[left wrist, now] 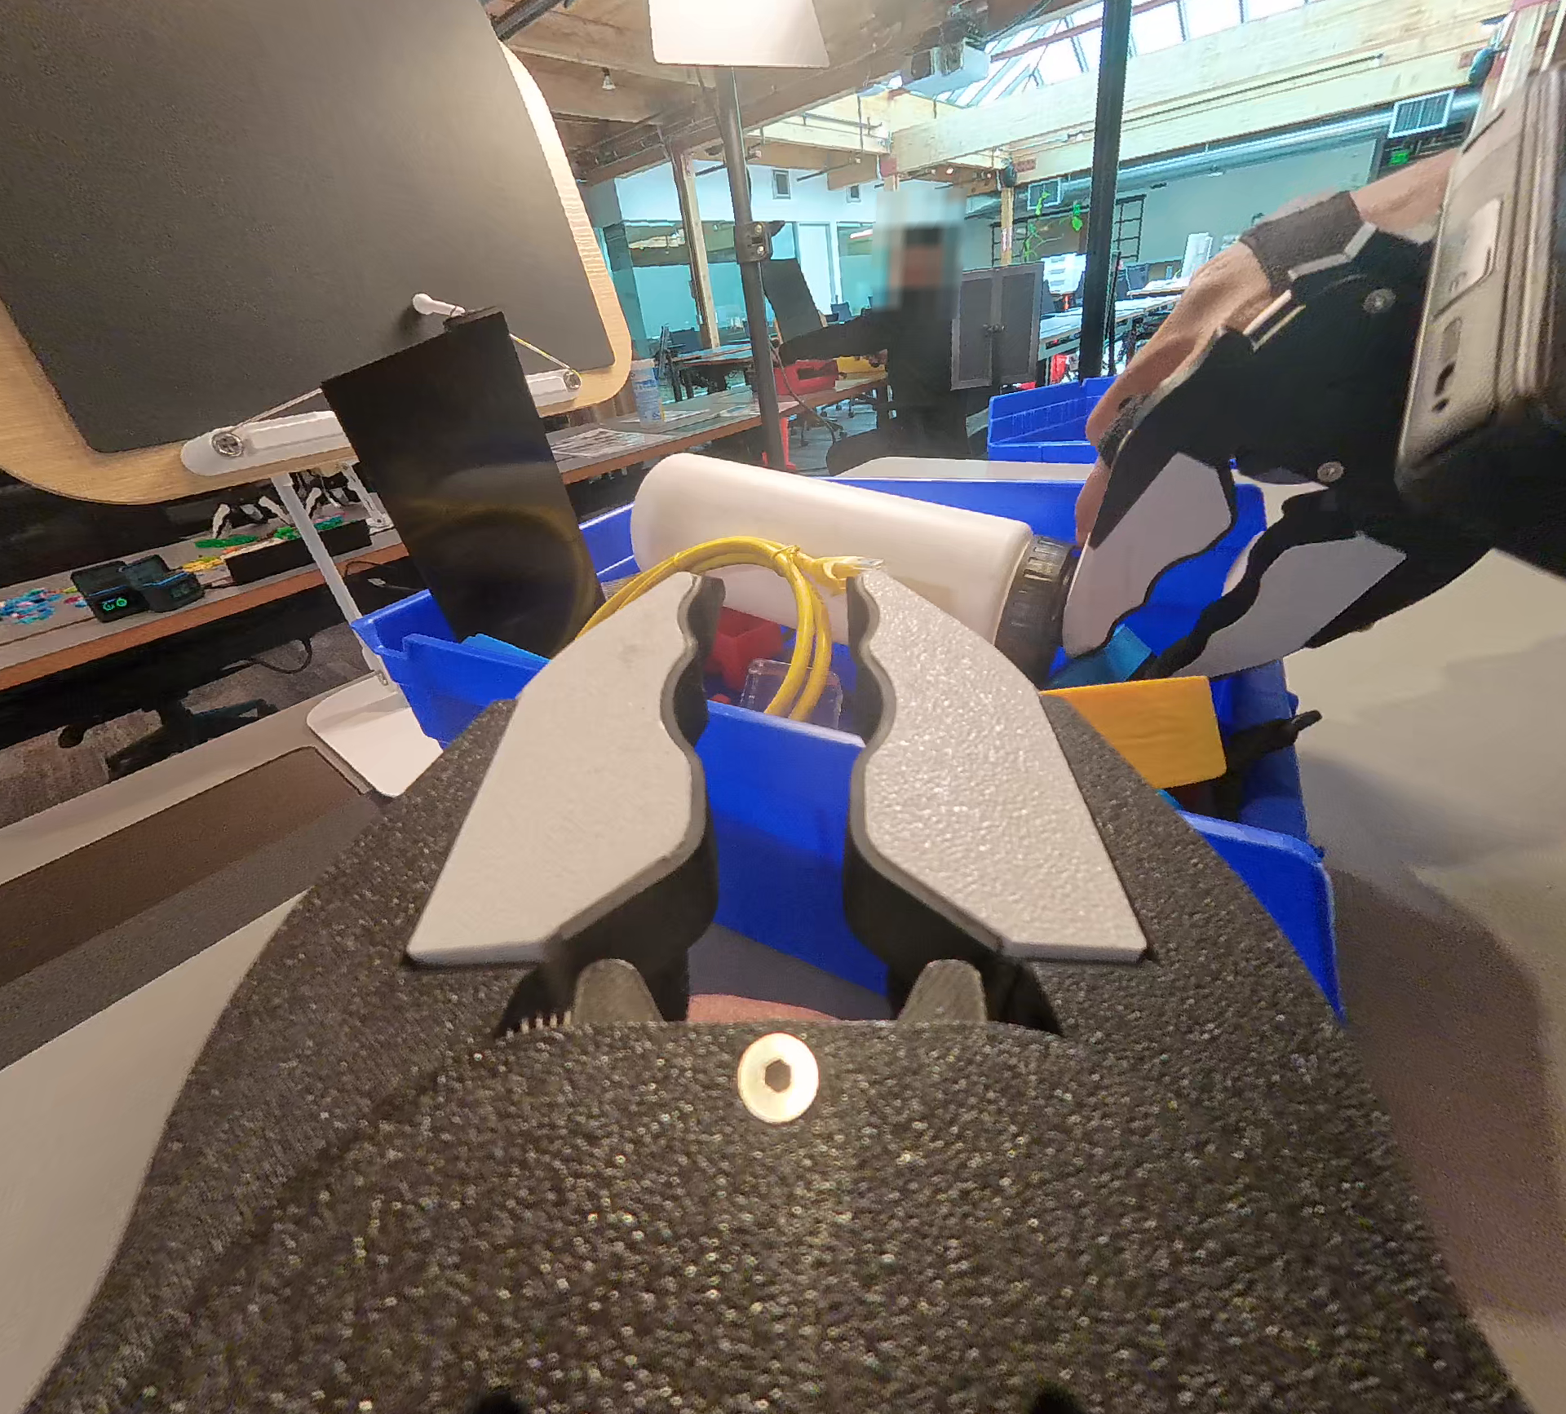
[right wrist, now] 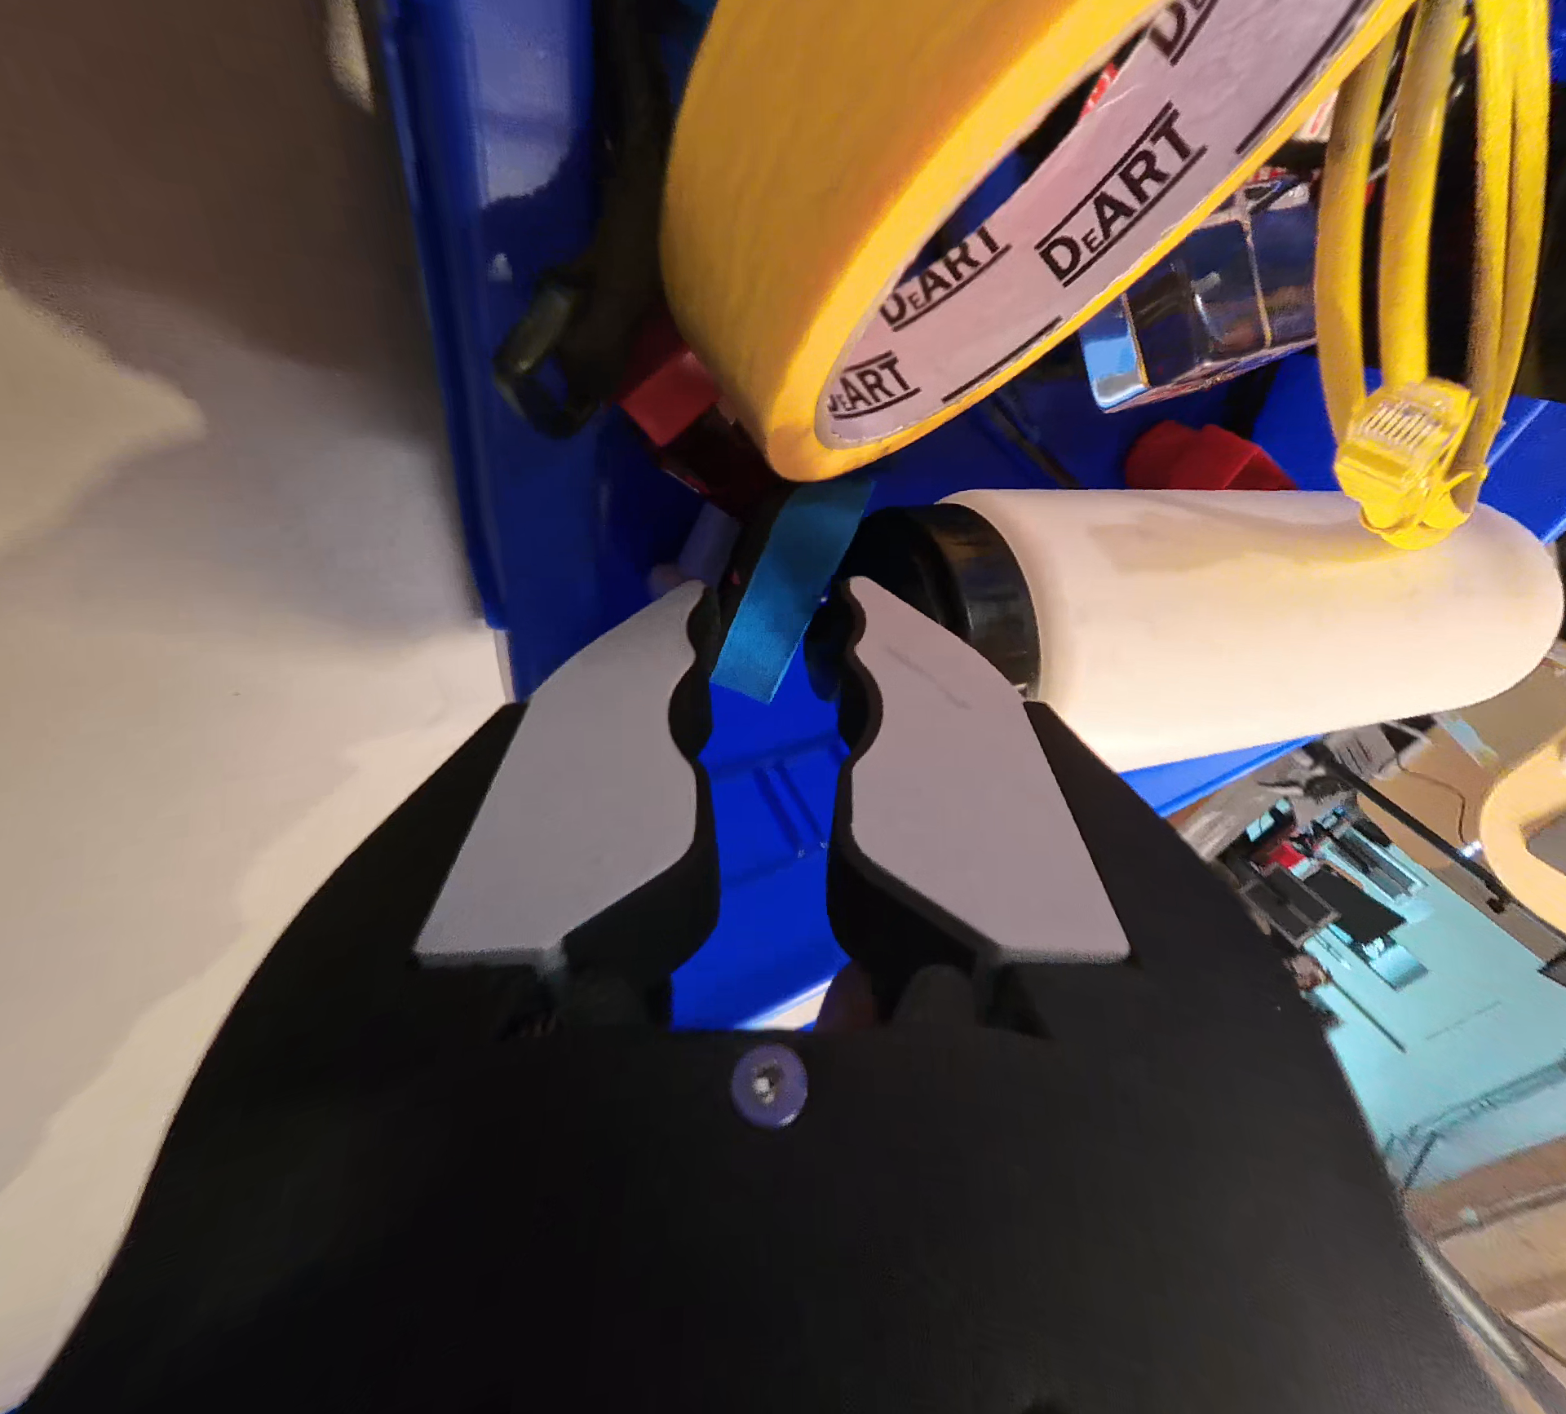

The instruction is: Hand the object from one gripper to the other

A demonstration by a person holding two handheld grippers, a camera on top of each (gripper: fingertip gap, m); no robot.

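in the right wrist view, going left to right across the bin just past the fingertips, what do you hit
blue bin wall → black strap buckle → blue ribbon between the right gripper tips → white cylinder with its black cap → yellow cable plug. The yellow tape roll hangs above.

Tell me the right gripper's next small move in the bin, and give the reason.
Probably ease the right gripper slightly forward and close on the blue strip. Its jaws are open with the strip between the tips, just under the yellow tape roll, and the left gripper is open and holds nothing.
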